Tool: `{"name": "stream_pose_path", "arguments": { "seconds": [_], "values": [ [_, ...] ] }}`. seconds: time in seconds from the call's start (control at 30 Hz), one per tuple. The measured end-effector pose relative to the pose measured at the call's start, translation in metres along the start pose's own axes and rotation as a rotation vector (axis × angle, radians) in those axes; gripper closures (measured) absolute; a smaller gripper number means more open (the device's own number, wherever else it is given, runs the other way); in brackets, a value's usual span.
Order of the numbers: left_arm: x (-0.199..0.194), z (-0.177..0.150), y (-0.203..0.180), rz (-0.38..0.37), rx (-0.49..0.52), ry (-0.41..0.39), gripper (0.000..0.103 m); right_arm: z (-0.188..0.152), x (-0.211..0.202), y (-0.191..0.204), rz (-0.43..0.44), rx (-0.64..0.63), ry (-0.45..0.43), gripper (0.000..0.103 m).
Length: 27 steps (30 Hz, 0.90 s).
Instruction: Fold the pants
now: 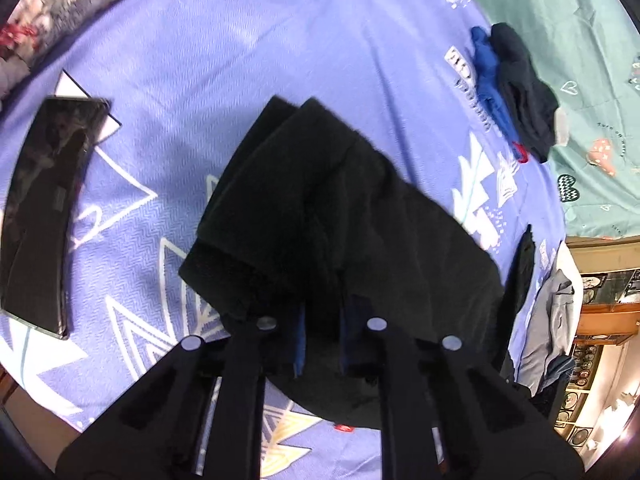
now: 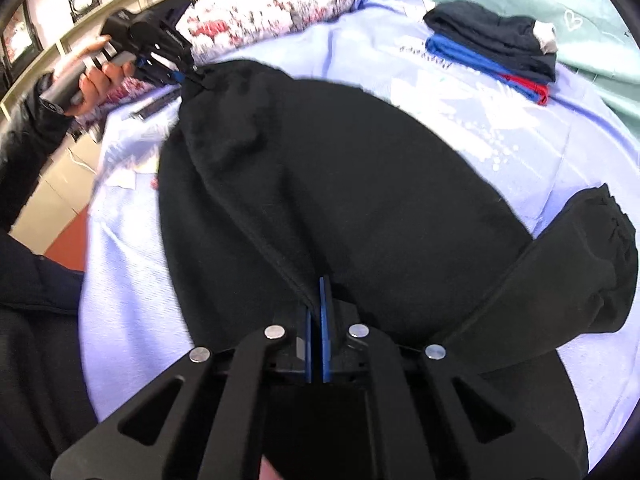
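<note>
Black pants (image 2: 340, 184) are pinched at their edge by both grippers' closed jaws.

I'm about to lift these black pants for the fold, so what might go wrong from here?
1. The right gripper pinches only a thin edge of the black pants; it may slip free.
2. The cuffed leg trails to one side and could fold crooked.
3. Swinging fabric might knock the folded stack.
</note>
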<state>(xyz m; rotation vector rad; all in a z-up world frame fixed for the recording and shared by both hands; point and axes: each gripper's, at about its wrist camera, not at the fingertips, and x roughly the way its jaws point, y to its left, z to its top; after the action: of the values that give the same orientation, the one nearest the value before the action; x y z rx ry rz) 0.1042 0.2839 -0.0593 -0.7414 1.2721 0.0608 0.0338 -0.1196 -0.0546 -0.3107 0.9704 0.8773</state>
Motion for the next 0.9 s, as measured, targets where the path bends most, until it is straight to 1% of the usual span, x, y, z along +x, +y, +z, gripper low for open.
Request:
{"name": "stream_pose_path", "arguments": {
  "seconds": [0.13,0.2,0.27,0.33,0.4,0.47,0.53,0.57,0.6,0.63,0.67,0.7,0.73,0.77,0.8,0.83,0.87,0.9],
  "values": [
    [-0.027,-0.008,-0.016,-0.029,0.070,-0.044,0.091,0.005,-0.038,-0.003,0.046,-0.005,-0.070,0.100],
    [-0.033,-0.013,-0.019,-0.019,0.100,-0.049,0.091,0.005,-0.050,0.002,0.067,-0.027,-0.083,0.100],
    [-0.026,-0.017,-0.013,0.011,0.102,-0.027,0.091,0.002,-0.054,0.010,0.088,-0.056,-0.071,0.100],
    [-0.012,-0.018,0.001,0.032,0.075,0.005,0.091,-0.003,-0.045,0.017,0.097,-0.075,-0.035,0.100],
    [0.010,-0.019,0.018,0.058,0.033,0.055,0.091,-0.009,-0.026,0.019,0.103,-0.070,0.019,0.100],
    [0.023,-0.020,0.030,0.053,0.001,0.073,0.087,-0.016,-0.007,0.020,0.101,-0.055,0.066,0.099],
    [0.025,-0.020,0.036,0.033,0.001,0.070,0.085,-0.024,0.007,0.019,0.087,-0.036,0.108,0.098],
    [0.025,-0.019,0.035,0.035,0.005,0.072,0.085,-0.028,0.010,0.016,0.097,-0.020,0.114,0.096],
    [0.024,-0.020,0.033,0.039,0.013,0.073,0.084,-0.028,0.008,0.014,0.112,-0.007,0.109,0.087],
    [0.021,-0.020,0.031,0.048,0.023,0.076,0.076,-0.028,0.006,0.011,0.133,0.013,0.108,0.079],
    [0.017,-0.020,0.026,0.054,0.037,0.077,0.071,-0.028,0.003,0.007,0.130,0.033,0.103,0.061],
    [0.011,-0.020,0.023,0.059,0.049,0.070,0.056,-0.027,-0.002,0.005,0.109,0.038,0.091,0.059],
    [0.000,-0.022,0.016,0.098,0.074,0.033,0.026,-0.026,-0.009,0.001,0.106,0.047,0.072,0.059],
    [-0.014,-0.024,0.006,0.155,0.113,-0.047,0.019,-0.025,-0.017,-0.002,0.113,0.058,0.054,0.059],
    [-0.024,-0.026,-0.002,0.194,0.144,-0.108,0.014,-0.024,-0.027,-0.007,0.119,0.076,0.026,0.059],
    [-0.035,-0.030,-0.013,0.236,0.191,-0.171,0.014,-0.022,-0.038,-0.014,0.118,0.101,-0.009,0.058],
    [-0.043,-0.034,-0.024,0.256,0.232,-0.201,0.014,-0.020,-0.053,-0.027,0.103,0.153,-0.058,0.054],
    [-0.047,-0.037,-0.029,0.254,0.253,-0.212,0.013,-0.018,-0.061,-0.038,0.076,0.199,-0.088,0.044]
  ]
}}
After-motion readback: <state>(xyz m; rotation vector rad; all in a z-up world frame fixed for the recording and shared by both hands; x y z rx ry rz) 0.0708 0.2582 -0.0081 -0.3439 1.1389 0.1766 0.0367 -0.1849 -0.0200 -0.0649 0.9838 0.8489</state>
